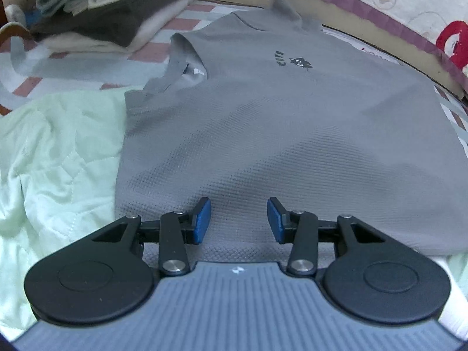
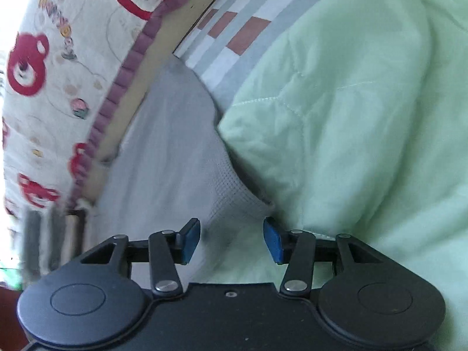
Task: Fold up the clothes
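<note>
The left hand-held gripper (image 1: 238,219) hangs over the near hem of a grey shirt (image 1: 278,122), its blue pads (image 1: 201,219) apart and pressing on nothing; only flat cloth shows between them. The right hand-held gripper (image 2: 231,239) likewise has its pads apart, over a corner of grey waffle-knit cloth (image 2: 234,181) that lies free between them.

The shirt is spread flat on the bed, front up, its collar toward the left of the left wrist view. A pale green quilt (image 1: 58,152) lies bunched against its left edge, and in the right wrist view the same quilt (image 2: 365,117) crowds right up to the grey corner. Beyond the shirt the striped sheet (image 1: 181,23) is bare for a short way, then a stack of folded clothes (image 1: 111,14) sits at the far left. A padded bumper with red bears (image 2: 58,58) walls off the far side of the bed.

The shirt is a textured grey knit with a small dark print (image 1: 294,62) on the chest.
</note>
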{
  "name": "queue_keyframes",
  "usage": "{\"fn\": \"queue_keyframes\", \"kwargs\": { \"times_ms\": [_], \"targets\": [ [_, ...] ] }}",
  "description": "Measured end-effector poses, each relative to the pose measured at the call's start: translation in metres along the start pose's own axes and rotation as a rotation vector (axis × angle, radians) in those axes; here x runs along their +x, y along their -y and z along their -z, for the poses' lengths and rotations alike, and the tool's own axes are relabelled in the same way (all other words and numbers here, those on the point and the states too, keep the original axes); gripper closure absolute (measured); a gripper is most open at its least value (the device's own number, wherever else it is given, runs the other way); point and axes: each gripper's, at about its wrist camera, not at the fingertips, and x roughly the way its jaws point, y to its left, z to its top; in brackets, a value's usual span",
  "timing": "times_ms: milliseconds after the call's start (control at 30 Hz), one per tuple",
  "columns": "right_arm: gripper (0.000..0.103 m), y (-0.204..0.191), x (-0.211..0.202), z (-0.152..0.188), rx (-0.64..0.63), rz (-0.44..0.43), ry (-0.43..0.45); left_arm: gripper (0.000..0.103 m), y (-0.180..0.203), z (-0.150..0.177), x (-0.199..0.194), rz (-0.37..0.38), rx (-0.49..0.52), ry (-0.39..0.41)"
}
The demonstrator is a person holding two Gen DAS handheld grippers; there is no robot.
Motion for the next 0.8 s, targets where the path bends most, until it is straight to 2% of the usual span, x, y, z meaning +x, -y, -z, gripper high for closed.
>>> {"fn": "queue_keyframes", "kwargs": {
  "times_ms": [33, 67, 100, 233, 300, 367, 400, 533, 800],
  "targets": [
    [0.054, -0.004, 0.006, 0.001, -0.019, 0.0, 0.023, 0.061, 0.0, 0.0, 0.0, -0.013, -0.001, -0.001],
    [0.068, -0.012, 0.007, 0.0, -0.051, -0.017, 0.044, 0.061, -0.002, 0.0, 0.0, -0.025, -0.004, -0.003],
    [0.094, -0.022, 0.006, -0.002, -0.099, -0.036, 0.069, 0.061, -0.004, 0.001, -0.001, -0.031, -0.012, -0.006],
    [0.098, -0.089, -0.042, -0.011, -0.396, -0.096, 0.233, 0.061, -0.014, 0.006, -0.007, -0.043, -0.056, -0.024],
    [0.098, -0.104, -0.057, -0.009, -0.512, -0.021, 0.277, 0.061, -0.021, 0.009, -0.01, -0.048, -0.087, -0.041],
    [0.098, -0.099, -0.044, -0.006, -0.588, 0.127, 0.247, 0.061, -0.027, 0.012, -0.012, -0.043, -0.113, -0.056],
    [0.098, -0.095, -0.038, -0.004, -0.604, 0.182, 0.232, 0.061, -0.03, 0.013, -0.012, -0.04, -0.121, -0.061],
    [0.097, -0.072, -0.017, 0.002, -0.491, 0.21, 0.198, 0.059, -0.031, 0.015, -0.023, -0.022, -0.111, -0.068],
    [0.097, -0.06, -0.01, 0.001, -0.488, 0.269, 0.195, 0.055, -0.037, 0.031, -0.044, 0.143, -0.196, -0.144]
  ]
}}
